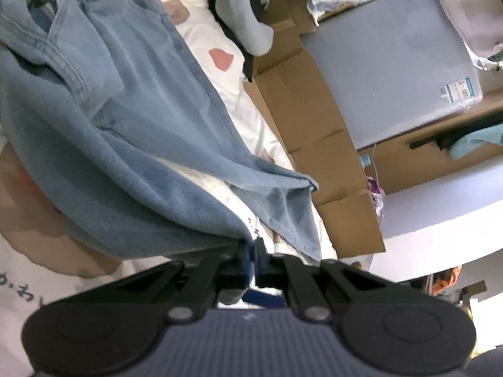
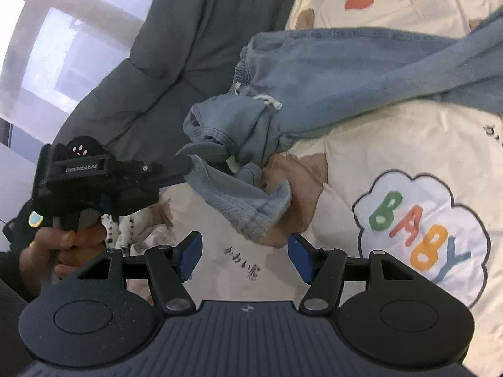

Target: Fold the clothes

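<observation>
Light blue denim trousers [image 1: 135, 119] with an elastic waistband lie across a cream bedsheet [image 1: 226, 72]. My left gripper [image 1: 251, 251] is shut on the trousers' hem edge, which hangs lifted off the sheet. In the right wrist view the same left gripper [image 2: 188, 165] pinches a bunched leg end of the trousers [image 2: 314, 78], held by a person's hand [image 2: 66, 242]. My right gripper [image 2: 243, 256] stands open just below the dangling denim cuff [image 2: 251, 207], blue pads apart, nothing between them.
The bedsheet [image 2: 393, 144] carries a "BABY" cloud print [image 2: 421, 238]. A dark grey quilt [image 2: 195, 47] lies at the far left side. Cardboard boxes [image 1: 314, 132], a grey flat case [image 1: 386, 72] and a pale grey cloth piece [image 1: 242, 15] sit beside the bed.
</observation>
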